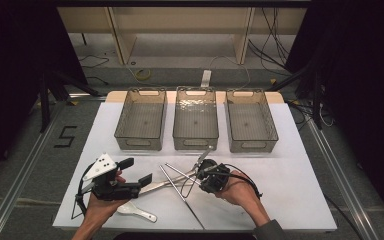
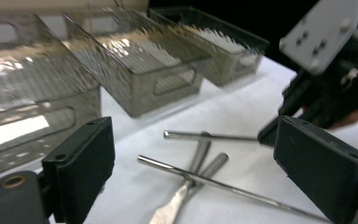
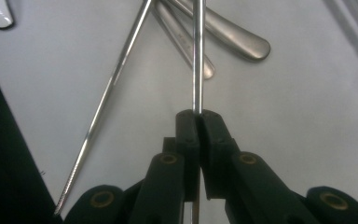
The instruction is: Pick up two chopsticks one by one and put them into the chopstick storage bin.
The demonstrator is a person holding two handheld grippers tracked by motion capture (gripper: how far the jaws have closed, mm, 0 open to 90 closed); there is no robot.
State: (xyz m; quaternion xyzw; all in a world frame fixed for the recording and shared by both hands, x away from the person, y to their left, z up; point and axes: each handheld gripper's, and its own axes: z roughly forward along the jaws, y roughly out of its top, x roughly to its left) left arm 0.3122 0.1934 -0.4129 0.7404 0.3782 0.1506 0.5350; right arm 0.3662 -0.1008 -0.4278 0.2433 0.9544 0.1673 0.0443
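Observation:
My right gripper is shut on a thin metal rod that runs straight out from its closed jaws. A second thin rod lies slanted on the white tabletop beside it. Two flat metal utensil handles lie crossed under the rods. In the high view the right gripper sits at the middle front of the table, over the pile of utensils. My left gripper is held to the left of the pile. Its jaws stand wide open with nothing between them, and its pads frame the rods.
Three empty smoky plastic bins stand in a row at the back of the white table. A white spoon lies near the front edge by the left hand. Cables trail from both grippers.

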